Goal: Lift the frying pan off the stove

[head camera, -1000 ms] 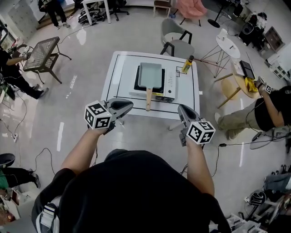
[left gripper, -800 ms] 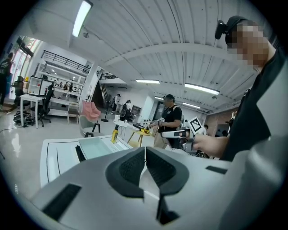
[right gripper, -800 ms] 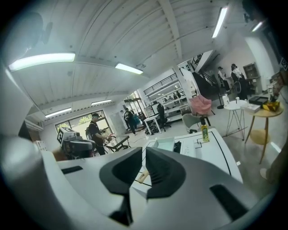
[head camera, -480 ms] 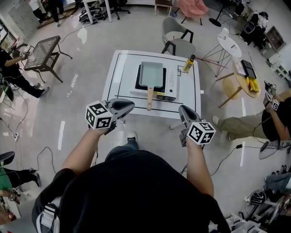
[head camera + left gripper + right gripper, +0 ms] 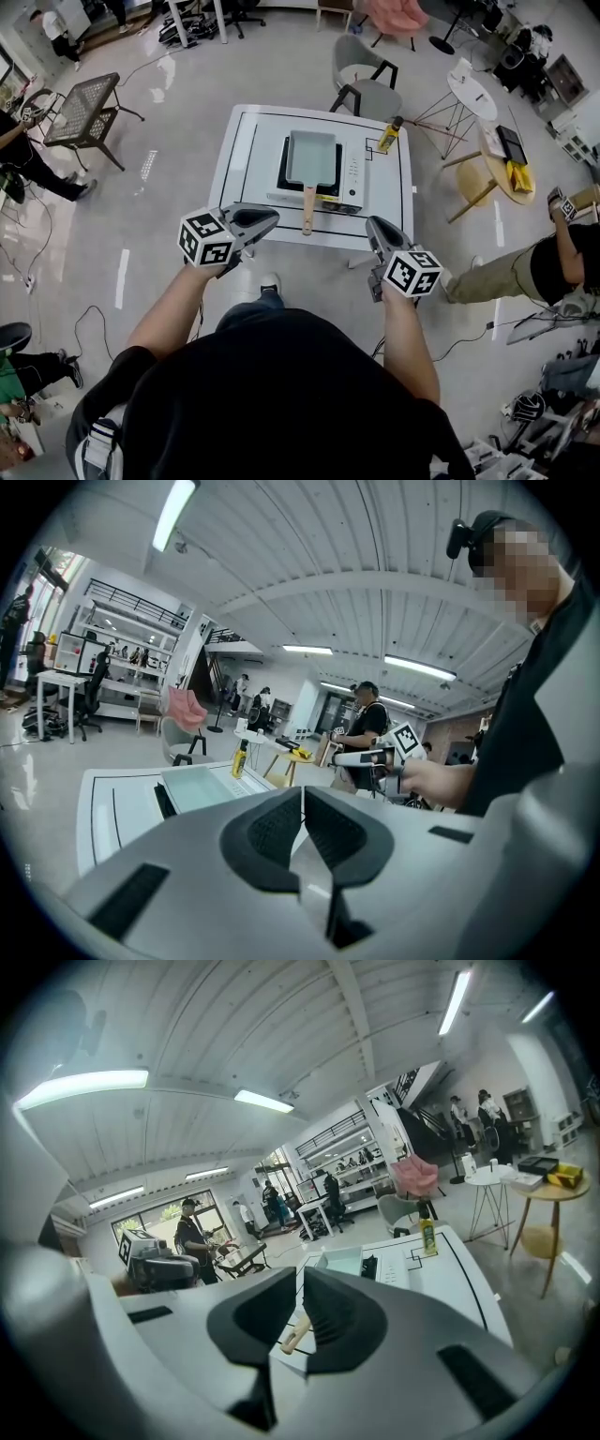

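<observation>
With both sets of jaws pressed together and nothing between them, I have the left gripper [image 5: 270, 215] and the right gripper [image 5: 372, 224] hanging just short of the near edge of the surface [image 5: 246, 150]. The left one is off the near-left corner of the stove [image 5: 352, 171], the right one off its near-right corner. Neither touches anything.

The frying pan [image 5: 311, 156], rectangular and pale inside, sits flat on the stove. Its wooden handle [image 5: 307, 202] sticks out past the stove's near side and points between the two grippers. A yellow bottle [image 5: 386, 134] stands just beyond the stove's far-right corner, apart from it.

The task looks unstarted, and the step in hand is the reach. To do it well I'd open one gripper first, likely the right, and come in level along the handle. I'd clamp across the wood close to the pan body so it won't sag or twist. Then raise straight up, pan flat, clear of the stove.
</observation>
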Action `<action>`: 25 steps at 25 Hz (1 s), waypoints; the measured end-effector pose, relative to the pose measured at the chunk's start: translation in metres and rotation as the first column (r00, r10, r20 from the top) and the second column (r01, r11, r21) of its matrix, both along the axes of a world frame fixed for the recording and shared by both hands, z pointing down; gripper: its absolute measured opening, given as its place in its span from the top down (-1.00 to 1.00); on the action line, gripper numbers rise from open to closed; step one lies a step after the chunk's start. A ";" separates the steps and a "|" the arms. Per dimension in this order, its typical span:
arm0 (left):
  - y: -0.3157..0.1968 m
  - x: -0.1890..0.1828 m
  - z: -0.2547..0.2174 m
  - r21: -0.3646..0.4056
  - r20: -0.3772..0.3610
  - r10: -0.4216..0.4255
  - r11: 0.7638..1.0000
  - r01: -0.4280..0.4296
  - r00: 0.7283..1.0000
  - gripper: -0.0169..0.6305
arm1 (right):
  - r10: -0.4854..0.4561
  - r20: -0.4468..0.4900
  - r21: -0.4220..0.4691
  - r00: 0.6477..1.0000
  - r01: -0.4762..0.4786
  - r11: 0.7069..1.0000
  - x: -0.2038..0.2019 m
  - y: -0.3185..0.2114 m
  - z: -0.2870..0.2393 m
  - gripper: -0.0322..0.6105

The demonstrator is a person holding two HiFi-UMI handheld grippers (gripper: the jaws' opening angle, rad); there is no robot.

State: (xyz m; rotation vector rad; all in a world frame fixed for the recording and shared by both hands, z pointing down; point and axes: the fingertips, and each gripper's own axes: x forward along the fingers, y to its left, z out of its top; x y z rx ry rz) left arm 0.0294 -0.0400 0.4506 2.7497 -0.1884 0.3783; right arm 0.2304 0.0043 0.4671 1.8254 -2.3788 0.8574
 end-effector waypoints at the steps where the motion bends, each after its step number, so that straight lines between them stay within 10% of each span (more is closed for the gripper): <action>1: -0.003 0.000 0.001 -0.003 0.000 0.002 1.000 -0.002 1.000 0.90 | 0.000 -0.001 0.000 1.000 0.000 1.000 0.000 -0.003 -0.001 0.82; 25: -0.120 -0.005 0.022 -0.045 -0.006 0.033 0.998 -0.033 0.999 0.90 | 0.025 -0.012 -0.046 1.000 -0.026 0.999 -0.005 -0.107 0.018 0.82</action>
